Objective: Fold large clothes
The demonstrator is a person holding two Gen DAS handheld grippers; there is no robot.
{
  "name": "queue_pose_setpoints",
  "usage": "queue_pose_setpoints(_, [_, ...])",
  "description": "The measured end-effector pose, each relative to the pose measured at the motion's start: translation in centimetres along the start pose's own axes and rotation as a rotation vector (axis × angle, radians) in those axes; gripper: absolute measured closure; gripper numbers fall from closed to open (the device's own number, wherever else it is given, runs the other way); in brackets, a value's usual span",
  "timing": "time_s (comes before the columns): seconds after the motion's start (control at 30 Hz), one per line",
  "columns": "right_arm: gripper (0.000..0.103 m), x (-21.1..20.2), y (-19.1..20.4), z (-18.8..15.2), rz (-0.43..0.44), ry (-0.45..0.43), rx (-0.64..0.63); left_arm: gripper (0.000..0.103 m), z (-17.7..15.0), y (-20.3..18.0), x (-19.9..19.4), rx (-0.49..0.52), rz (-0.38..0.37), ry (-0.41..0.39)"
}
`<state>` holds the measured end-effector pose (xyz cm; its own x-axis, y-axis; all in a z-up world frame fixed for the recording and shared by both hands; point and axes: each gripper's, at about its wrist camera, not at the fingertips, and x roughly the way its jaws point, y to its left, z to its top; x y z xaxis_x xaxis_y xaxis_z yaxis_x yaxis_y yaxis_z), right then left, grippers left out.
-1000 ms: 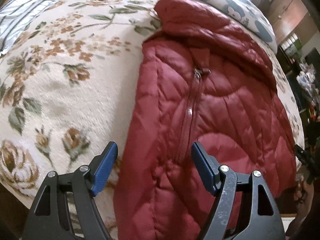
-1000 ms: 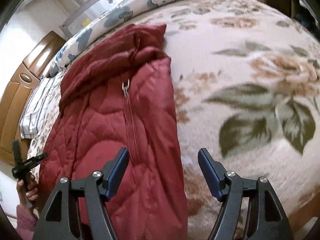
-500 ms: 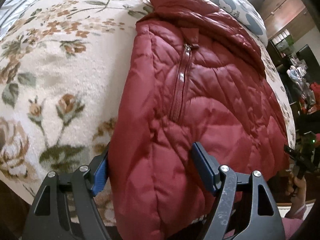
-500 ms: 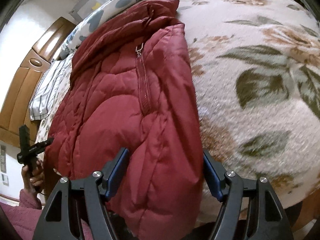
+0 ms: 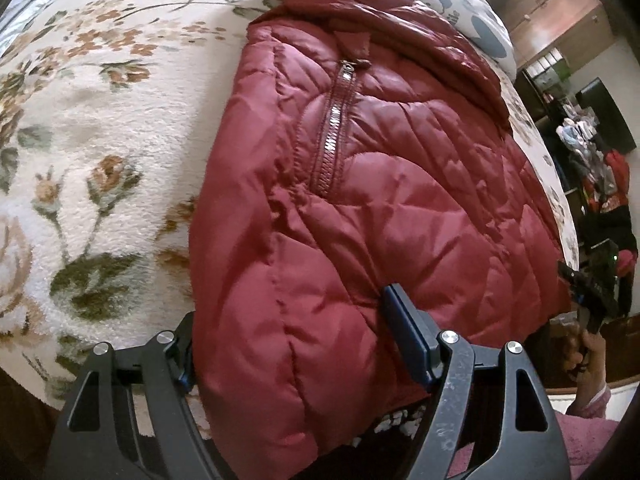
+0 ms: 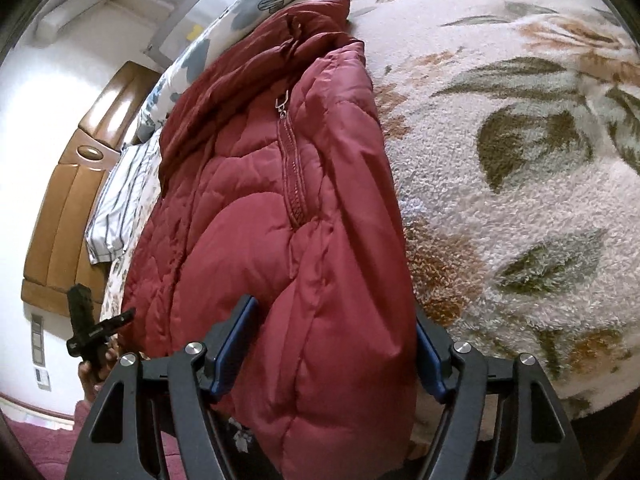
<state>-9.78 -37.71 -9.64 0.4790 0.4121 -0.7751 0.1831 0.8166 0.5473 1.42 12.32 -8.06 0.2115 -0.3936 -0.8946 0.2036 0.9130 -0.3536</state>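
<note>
A dark red quilted puffer jacket (image 5: 384, 184) lies folded lengthwise on a floral cream bedspread (image 5: 92, 128), zipper up, collar at the far end. My left gripper (image 5: 296, 340) is open, and its blue pads straddle the jacket's near left hem corner. The jacket also shows in the right wrist view (image 6: 272, 216). My right gripper (image 6: 336, 352) is open, and its pads straddle the near right hem corner. The hem bulges between both pairs of fingers and hangs over the bed edge.
A blue-patterned pillow (image 6: 224, 28) and a striped pillow (image 6: 120, 200) lie by the wooden headboard (image 6: 64, 208). The bed edge runs just under both grippers. Cluttered furniture (image 5: 592, 152) stands beyond the far side.
Both grippers moved forward onto the jacket's near hem, so the fabric now sits between the open fingers. The jaws have not closed.
</note>
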Motion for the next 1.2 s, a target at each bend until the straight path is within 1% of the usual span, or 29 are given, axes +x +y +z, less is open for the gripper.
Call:
queue_pose_setpoints(0.07, [0.031,0.1,0.1,-0.3,0.002,-0.001,-0.007,0.027,-0.2,-0.4,0.1,0.006,-0.002,0.001])
queue_pose_setpoints(0.13, [0.034,0.1,0.3,-0.6,0.0,0.0,-0.012,0.036,-0.4,-1.0,0.0,0.025,-0.005,-0.007])
queue_pose_setpoints(0.17, [0.04,0.0,0.3,-0.7,-0.004,-0.001,-0.016,0.049,-0.5,-1.2,-0.1,0.037,-0.012,-0.01])
queue_pose_setpoints(0.2, [0.046,0.0,0.4,-0.9,-0.005,0.0,-0.023,0.06,-0.5,-1.6,-0.1,0.05,-0.013,-0.016])
queue_pose_setpoints(0.23, [0.051,-0.2,0.4,-1.1,-0.001,-0.001,-0.026,0.066,-0.6,-1.9,-0.3,0.067,-0.008,-0.023])
queue_pose_setpoints(0.27, [0.06,-0.3,0.4,-1.2,0.002,-0.002,-0.029,0.073,-0.6,-2.2,-0.5,0.08,0.0,-0.028])
queue_pose_setpoints(0.3, [0.066,-0.4,0.4,-1.3,0.009,-0.002,-0.031,0.078,-0.7,-2.5,-0.8,0.092,0.005,-0.035])
queue_pose_setpoints(0.37, [0.073,-1.0,0.6,-1.3,0.025,-0.013,-0.038,0.082,-0.8,-2.7,-1.5,0.104,0.002,-0.049])
queue_pose_setpoints(0.4, [0.075,-1.5,0.9,-1.4,0.028,-0.025,-0.053,0.084,-0.9,-2.9,-2.0,0.109,-0.001,-0.055])
queue_pose_setpoints(0.53, [0.078,-2.6,1.8,-1.6,0.044,-0.038,-0.099,0.086,-1.0,-3.4,-3.6,0.123,-0.018,-0.074])
queue_pose_setpoints(0.63, [0.079,-3.5,1.9,-1.2,0.083,-0.06,-0.097,0.087,-0.6,-3.7,-5.0,0.133,-0.025,-0.107])
queue_pose_setpoints(0.7, [0.08,-4.3,2.0,-0.5,0.125,-0.088,-0.088,0.088,0.3,-3.7,-5.6,0.133,-0.033,-0.125])
queue_pose_setpoints(0.8, [0.08,-5.4,2.8,1.0,0.179,-0.147,-0.093,0.089,1.6,-4.3,-6.7,0.139,-0.045,-0.172])
queue_pose_setpoints(0.97, [0.08,-6.7,5.2,3.3,0.208,-0.236,-0.155,0.089,3.8,-5.3,-8.6,0.154,-0.048,-0.264])
queue_pose_setpoints(1.03, [0.08,-6.9,6.0,4.4,0.216,-0.272,-0.167,0.089,4.8,-5.2,-9.0,0.143,-0.051,-0.298])
queue_pose_setpoints(1.1, [0.08,-7.0,6.4,5.4,0.218,-0.302,-0.17,0.089,6.3,-4.9,-9.3,0.107,-0.04,-0.328])
queue_pose_setpoints(1.2, [0.08,-6.7,6.8,7.0,0.202,-0.34,-0.167,0.089,8.2,-4.6,-9.4,0.042,-0.053,-0.359])
